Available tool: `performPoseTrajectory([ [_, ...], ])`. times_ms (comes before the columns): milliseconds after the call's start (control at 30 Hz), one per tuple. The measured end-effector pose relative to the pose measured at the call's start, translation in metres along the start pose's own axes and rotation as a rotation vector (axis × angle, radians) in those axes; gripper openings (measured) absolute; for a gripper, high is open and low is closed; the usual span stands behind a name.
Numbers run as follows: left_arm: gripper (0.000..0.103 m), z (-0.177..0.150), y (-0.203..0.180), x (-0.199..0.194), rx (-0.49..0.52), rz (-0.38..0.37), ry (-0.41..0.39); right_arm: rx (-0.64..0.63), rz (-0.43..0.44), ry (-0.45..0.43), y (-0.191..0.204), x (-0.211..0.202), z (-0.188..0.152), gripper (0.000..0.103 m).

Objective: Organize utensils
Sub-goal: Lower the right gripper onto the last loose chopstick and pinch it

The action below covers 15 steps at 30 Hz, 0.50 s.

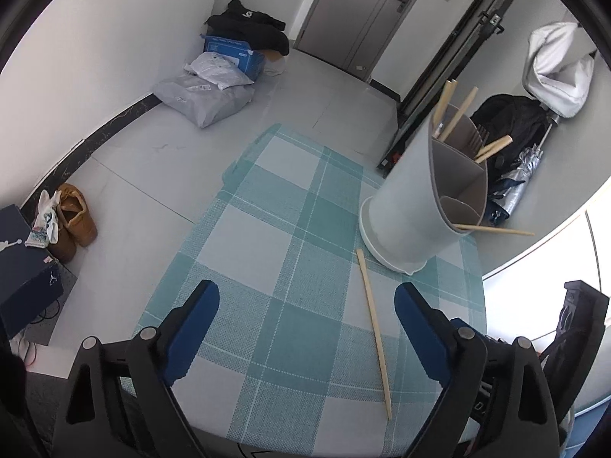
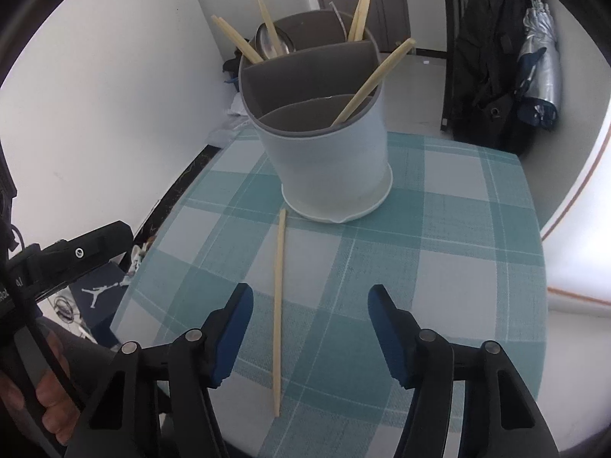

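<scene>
A white utensil holder with grey inner dividers stands on the teal checked tablecloth. Several wooden chopsticks lean in its compartments, and a metal spoon sits in the back one. One loose chopstick lies flat on the cloth in front of the holder. My left gripper is open and empty, with the chopstick lying near its right finger. My right gripper is open and empty, with the chopstick lying close to its left finger.
The table is small; its edges are near on the left and front. On the floor are brown shoes, a dark shoe box, parcels and black clothes. A black backpack and folded umbrella stand behind the table.
</scene>
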State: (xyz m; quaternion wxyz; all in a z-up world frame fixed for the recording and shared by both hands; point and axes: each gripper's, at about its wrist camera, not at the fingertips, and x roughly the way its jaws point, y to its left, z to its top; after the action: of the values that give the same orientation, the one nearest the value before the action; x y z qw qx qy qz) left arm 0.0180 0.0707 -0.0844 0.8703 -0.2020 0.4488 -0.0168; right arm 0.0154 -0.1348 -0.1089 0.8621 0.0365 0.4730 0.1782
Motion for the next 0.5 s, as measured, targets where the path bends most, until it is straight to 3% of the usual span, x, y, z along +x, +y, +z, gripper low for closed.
performPoseTrajectory([
  [167, 0.091, 0.011, 0.02, 0.007, -0.095, 0.018, 0.025, -0.044, -0.02, 0.038, 0.016, 0.036, 0.013, 0.061],
  [500, 0.092, 0.02, 0.04, 0.021, -0.121, 0.051, 0.083, -0.034, -0.027, 0.079, 0.031, 0.086, 0.041, 0.039],
])
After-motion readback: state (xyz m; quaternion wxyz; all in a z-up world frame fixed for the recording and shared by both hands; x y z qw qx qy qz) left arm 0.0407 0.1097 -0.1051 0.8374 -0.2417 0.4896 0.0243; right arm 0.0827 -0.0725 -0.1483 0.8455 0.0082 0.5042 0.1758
